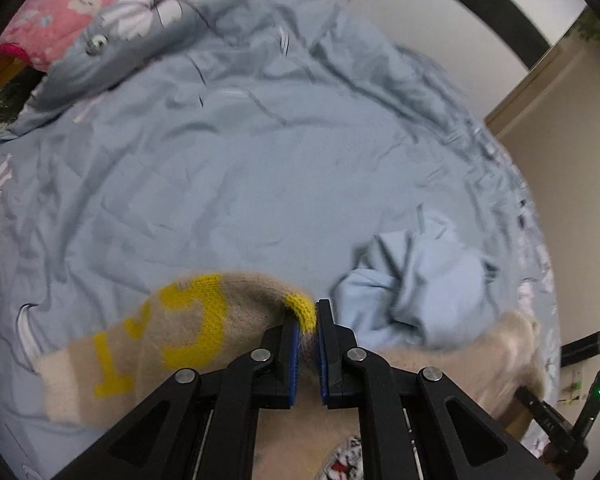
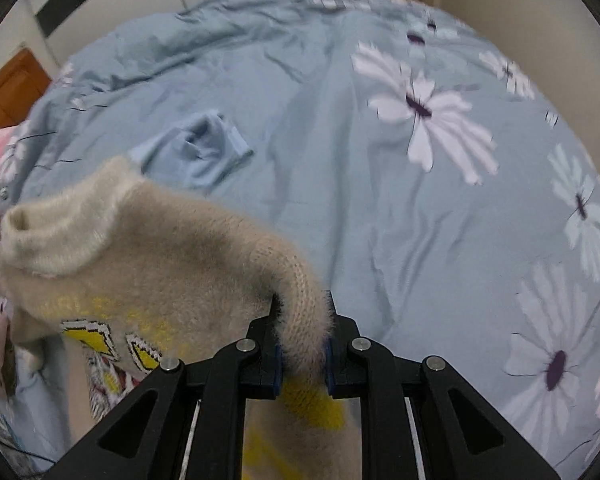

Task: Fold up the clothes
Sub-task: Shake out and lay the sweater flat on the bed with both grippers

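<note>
A fuzzy beige knit sweater hangs stretched between the two grippers above the bed. The left gripper has its jaws pressed nearly together on a bunched fold of the knit where a yellow band crosses the beige. From that pinch the cloth runs away to the left in the left wrist view, a flat panel with big yellow block letters knitted into it, ending in a paler ribbed edge.

The right gripper pinches a thick, rolled ridge of the same sweater between its jaws. In that view the garment sweeps up and left from the pinch, its long axis slanting toward the upper left, where a pale tubular opening faces the camera; it may be a cuff or the collar, the blur leaves that unsure. Lower down, yellow, white and red patterned knit shows on the hanging part.

The yarn is hairy and soft, with a halo of fibres along every edge.

Under it lies a wrinkled blue duvet cover, printed with large white daisies with dark centres. A crumpled light blue garment lies on the bed just beyond the sweater. A pink pillow sits at the far corner.
</note>
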A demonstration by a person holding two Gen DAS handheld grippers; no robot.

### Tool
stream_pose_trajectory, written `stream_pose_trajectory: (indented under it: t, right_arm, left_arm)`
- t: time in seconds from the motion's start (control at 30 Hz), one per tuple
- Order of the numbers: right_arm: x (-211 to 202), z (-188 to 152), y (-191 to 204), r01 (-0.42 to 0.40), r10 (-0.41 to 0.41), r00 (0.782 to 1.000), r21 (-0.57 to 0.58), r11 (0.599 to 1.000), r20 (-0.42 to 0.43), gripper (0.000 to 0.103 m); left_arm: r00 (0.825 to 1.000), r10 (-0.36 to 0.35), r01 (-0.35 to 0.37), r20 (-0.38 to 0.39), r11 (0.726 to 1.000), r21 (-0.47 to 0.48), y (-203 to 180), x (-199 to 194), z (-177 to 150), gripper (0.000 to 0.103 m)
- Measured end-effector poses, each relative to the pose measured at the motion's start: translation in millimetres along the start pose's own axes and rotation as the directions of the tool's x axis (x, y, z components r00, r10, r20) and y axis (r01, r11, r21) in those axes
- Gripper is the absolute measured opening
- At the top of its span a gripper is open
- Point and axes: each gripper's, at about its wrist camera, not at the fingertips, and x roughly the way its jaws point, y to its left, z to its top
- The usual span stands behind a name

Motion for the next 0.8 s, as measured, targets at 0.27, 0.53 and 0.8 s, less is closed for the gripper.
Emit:
stream_pose_trajectory:
  t: [0.27, 0.53, 0.8]
  right_arm:
    - [31.1, 9.4, -1.6, 0.018, -0.018, 0.999, 0.002, 1.0, -0.049, 0.017]
    - [-26.6, -11.9, -5.0, 0.019, -0.017, 0.999, -0.042, 0.999, 0.047, 0.056]
    - [-82.4, -142.2, -13.1, -0.05, 0.051, 0.997, -0.018, 0.999, 0.054, 0.064]
  left_arm:
    - [0.999, 0.013, -0.011, -0.051, 0.999, 0.037, -5.8, 33.6, 8.9, 0.01]
    - [0.994, -0.099, 0.098, -0.038, 0.995, -0.026, 10.6, -25.5, -14.9, 0.049]
    - [0.997, -0.044, 0.036, 0.056, 0.989, 0.145, 12.0, -111.0, -109.8, 0.067]
